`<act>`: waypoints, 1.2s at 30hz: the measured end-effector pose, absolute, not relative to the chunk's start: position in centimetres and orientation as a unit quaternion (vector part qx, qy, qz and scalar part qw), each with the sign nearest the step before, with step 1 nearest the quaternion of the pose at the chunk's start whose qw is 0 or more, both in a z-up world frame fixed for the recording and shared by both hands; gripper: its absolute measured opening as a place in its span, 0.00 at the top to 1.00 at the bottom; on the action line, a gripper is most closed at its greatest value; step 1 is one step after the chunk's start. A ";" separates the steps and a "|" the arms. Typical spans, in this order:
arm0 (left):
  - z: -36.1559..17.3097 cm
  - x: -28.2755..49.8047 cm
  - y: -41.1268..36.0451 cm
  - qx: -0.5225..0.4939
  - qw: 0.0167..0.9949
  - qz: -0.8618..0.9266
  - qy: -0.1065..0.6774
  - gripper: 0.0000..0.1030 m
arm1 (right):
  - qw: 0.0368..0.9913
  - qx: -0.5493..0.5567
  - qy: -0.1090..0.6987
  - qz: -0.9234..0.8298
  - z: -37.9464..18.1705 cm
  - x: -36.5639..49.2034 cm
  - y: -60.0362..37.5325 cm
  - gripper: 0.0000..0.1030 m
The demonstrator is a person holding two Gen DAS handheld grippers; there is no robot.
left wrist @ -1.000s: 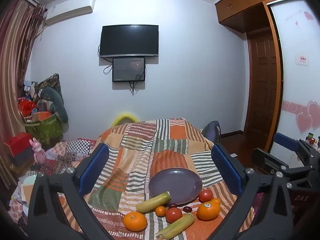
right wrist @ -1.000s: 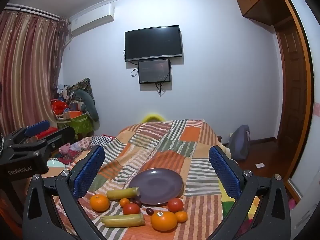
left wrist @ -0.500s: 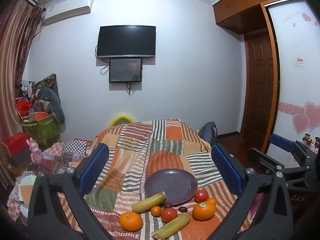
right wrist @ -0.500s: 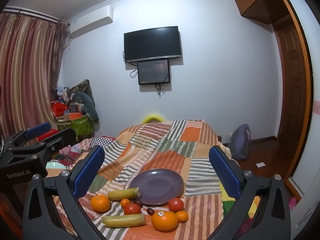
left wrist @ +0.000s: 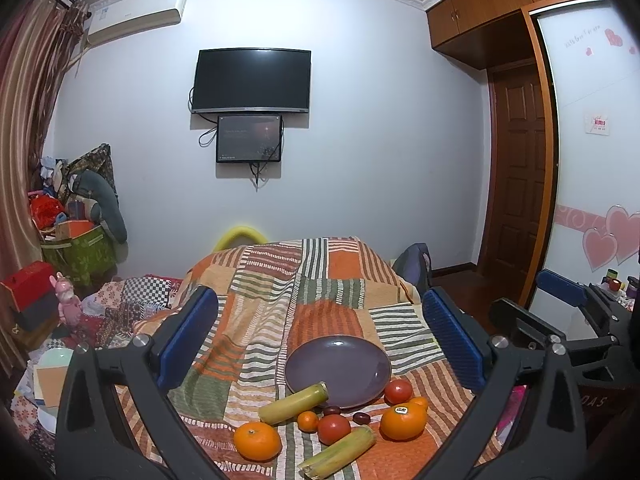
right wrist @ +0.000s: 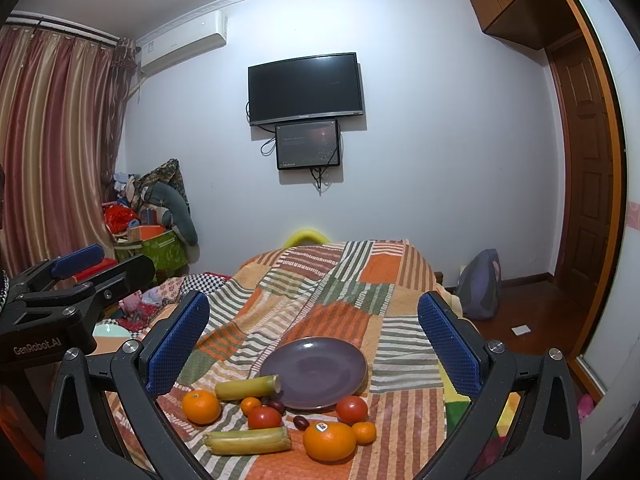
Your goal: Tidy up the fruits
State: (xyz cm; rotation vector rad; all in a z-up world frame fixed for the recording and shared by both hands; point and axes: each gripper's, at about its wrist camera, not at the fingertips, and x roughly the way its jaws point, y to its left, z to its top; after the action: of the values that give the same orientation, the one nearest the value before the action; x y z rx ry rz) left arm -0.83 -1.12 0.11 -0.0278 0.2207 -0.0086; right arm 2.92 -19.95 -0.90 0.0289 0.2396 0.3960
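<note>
A purple plate (left wrist: 338, 372) (right wrist: 314, 372) lies empty on a striped patchwork cloth (left wrist: 320, 280) (right wrist: 348, 280). In front of it lie two oranges (left wrist: 257, 441) (left wrist: 403, 420) (right wrist: 201, 406) (right wrist: 329, 441), two tomatoes (left wrist: 334, 429) (left wrist: 398, 391) (right wrist: 264, 417) (right wrist: 351, 409), small tangerines (left wrist: 308, 421) (right wrist: 364, 432), dark dates (left wrist: 361, 417) (right wrist: 301, 422) and two yellow-green stalk pieces (left wrist: 294, 398) (left wrist: 340, 450) (right wrist: 246, 387) (right wrist: 248, 441). My left gripper (left wrist: 320, 332) and right gripper (right wrist: 314, 332) are both open and empty, held above and short of the fruit.
A TV (left wrist: 252, 80) and a small screen (left wrist: 249, 139) hang on the far wall. Clutter and a green box (left wrist: 76, 252) stand at left by the curtain. A backpack (right wrist: 480, 284) sits on the floor at right near the wooden door (right wrist: 588, 200).
Both views have shifted slightly; the fruit and plate sit a little lower and nearer. Both grippers stay open and nothing on the cloth has moved.
</note>
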 end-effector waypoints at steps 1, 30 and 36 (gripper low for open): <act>0.1 -0.8 -1.1 -0.014 0.994 -0.004 0.110 0.00 | 0.973 0.014 0.119 0.197 -0.8 2.9 -20.0 0.00; 0.1 -0.7 -0.8 -0.020 0.993 -0.008 0.112 0.00 | 0.974 0.014 0.115 0.195 -0.6 2.9 -19.9 0.00; 0.1 -0.7 -0.8 -0.021 0.993 -0.008 0.113 0.00 | 0.974 0.014 0.114 0.195 -0.7 2.9 -19.8 0.00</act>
State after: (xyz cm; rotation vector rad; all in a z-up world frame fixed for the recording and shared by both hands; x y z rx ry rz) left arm -0.67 -0.79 0.10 -0.0413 0.2256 -0.0159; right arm 2.87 -19.83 -0.70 0.0279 0.2309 0.3944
